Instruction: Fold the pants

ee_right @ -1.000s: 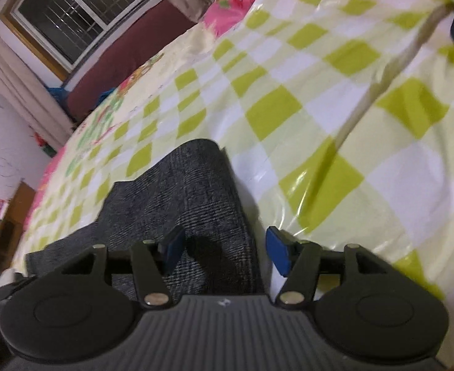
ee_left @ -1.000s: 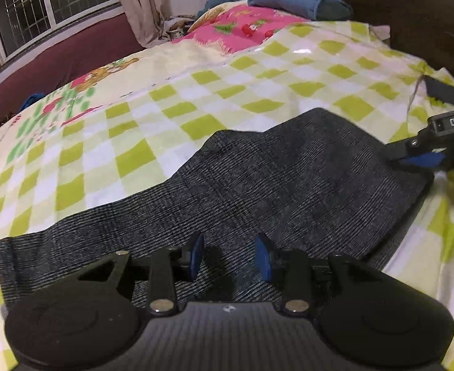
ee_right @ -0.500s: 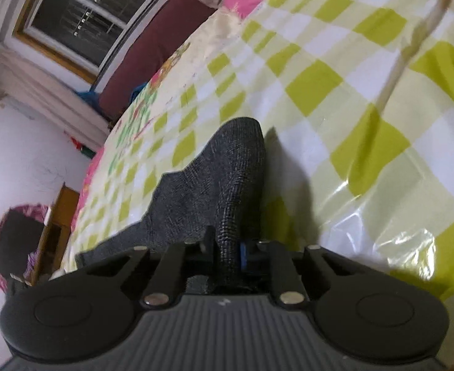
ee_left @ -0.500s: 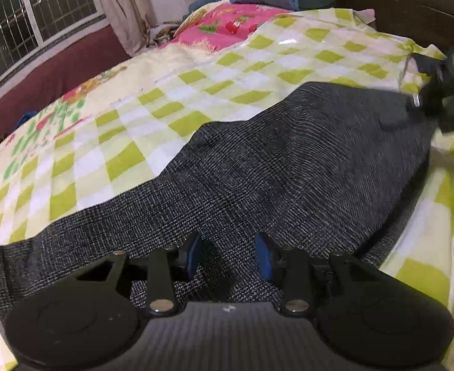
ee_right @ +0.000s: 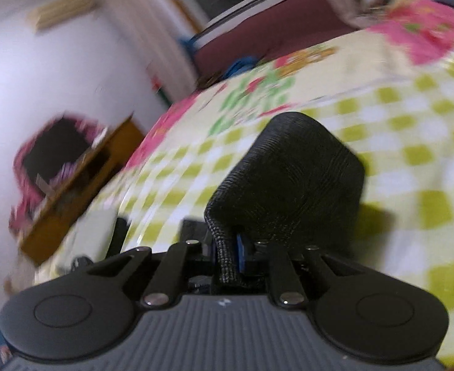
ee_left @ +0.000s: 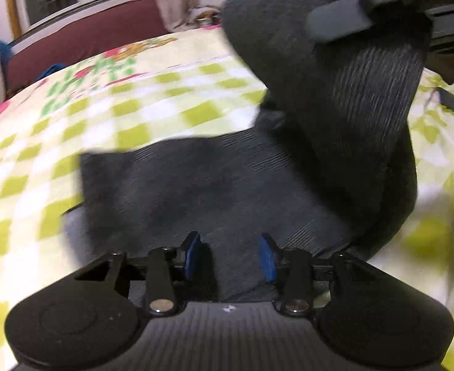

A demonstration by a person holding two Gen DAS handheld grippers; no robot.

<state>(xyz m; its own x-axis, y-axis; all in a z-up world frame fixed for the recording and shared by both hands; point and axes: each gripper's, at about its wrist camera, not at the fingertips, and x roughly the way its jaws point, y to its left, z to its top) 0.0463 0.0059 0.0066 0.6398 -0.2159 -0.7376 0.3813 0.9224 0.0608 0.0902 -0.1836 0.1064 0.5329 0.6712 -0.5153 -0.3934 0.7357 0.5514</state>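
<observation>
Dark grey pants (ee_left: 227, 191) lie on a bed with a yellow-green checked sheet (ee_left: 171, 108). My left gripper (ee_left: 230, 258) is open, its blue pads apart just above the near part of the fabric. My right gripper (ee_right: 230, 255) is shut on one end of the pants (ee_right: 288, 179), which rises in a fold above the sheet. In the left wrist view the right gripper (ee_left: 344, 21) shows at the top right, carrying that lifted end (ee_left: 344, 92) up and over the flat part.
A maroon headboard or bench (ee_left: 81, 43) and a window run behind the bed. A wooden cabinet (ee_right: 81, 182) stands by the white wall beside the bed. A pink patterned cover (ee_right: 427, 31) lies at the bed's far end.
My right gripper closed on the pants' end and lifted it high, swinging it over the flat part. My left gripper stayed open over the near fabric.
</observation>
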